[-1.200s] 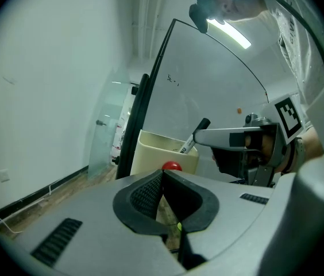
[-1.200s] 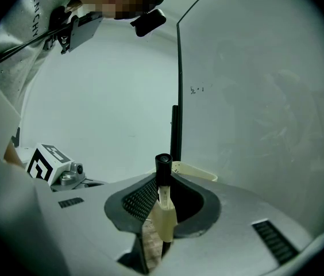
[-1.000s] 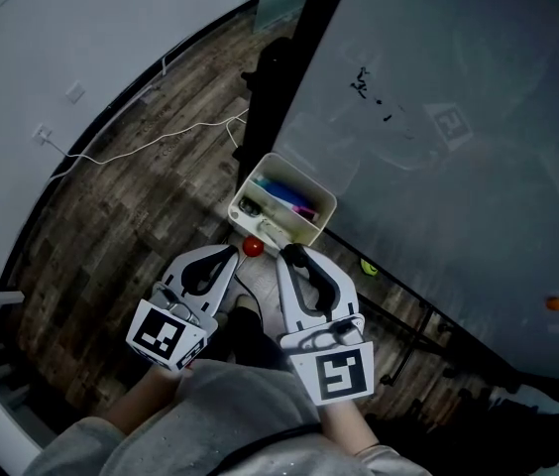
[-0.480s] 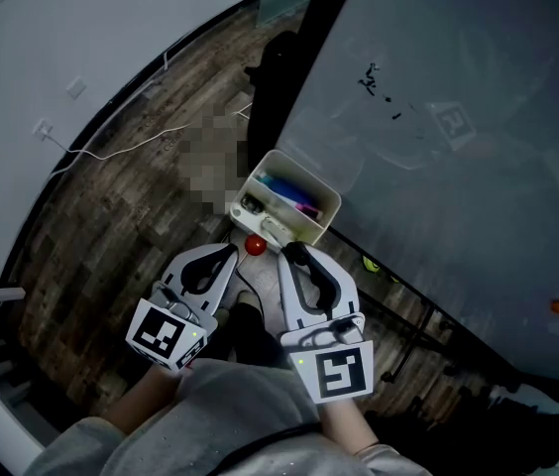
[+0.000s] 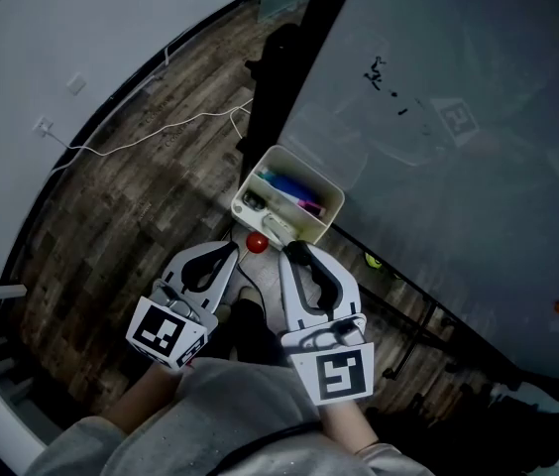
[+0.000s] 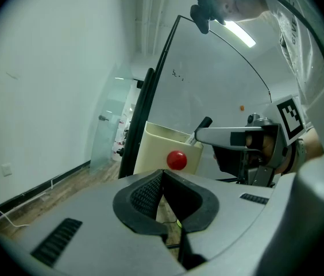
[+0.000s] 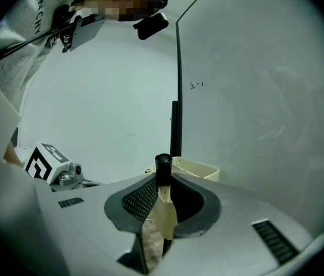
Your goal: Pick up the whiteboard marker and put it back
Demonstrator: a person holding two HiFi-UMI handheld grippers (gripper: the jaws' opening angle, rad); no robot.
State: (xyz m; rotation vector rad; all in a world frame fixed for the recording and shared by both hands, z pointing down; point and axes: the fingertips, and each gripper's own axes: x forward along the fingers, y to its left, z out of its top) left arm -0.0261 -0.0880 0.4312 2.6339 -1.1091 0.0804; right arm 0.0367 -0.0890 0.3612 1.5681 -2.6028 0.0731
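We held the right gripper [image 7: 163,195] clamped on the whiteboard marker [image 7: 162,174]; its black cap stood up past the jaw tips, and a pale strip of tape wrapped the barrel between the pads; the left gripper [image 6: 163,181] had its jaws pressed together on nothing. Both grippers sat side by side, near each other but apart, just short of the cream bin [image 5: 304,172]; the bin sat at the lower edge of the whiteboard [image 5: 478,167], beside the board's black frame post [image 5: 284,62]. A red ball [image 5: 257,243] clung to the bin's near wall, between the two sets of jaw tips in the head view. The bin's near rim lay just ahead of the marker's cap; coloured markers lay inside it. To our left the wooden floor [image 5: 131,201] ran open to the white wall [image 5: 61,38], crossed only by a white cable [image 5: 151,137].
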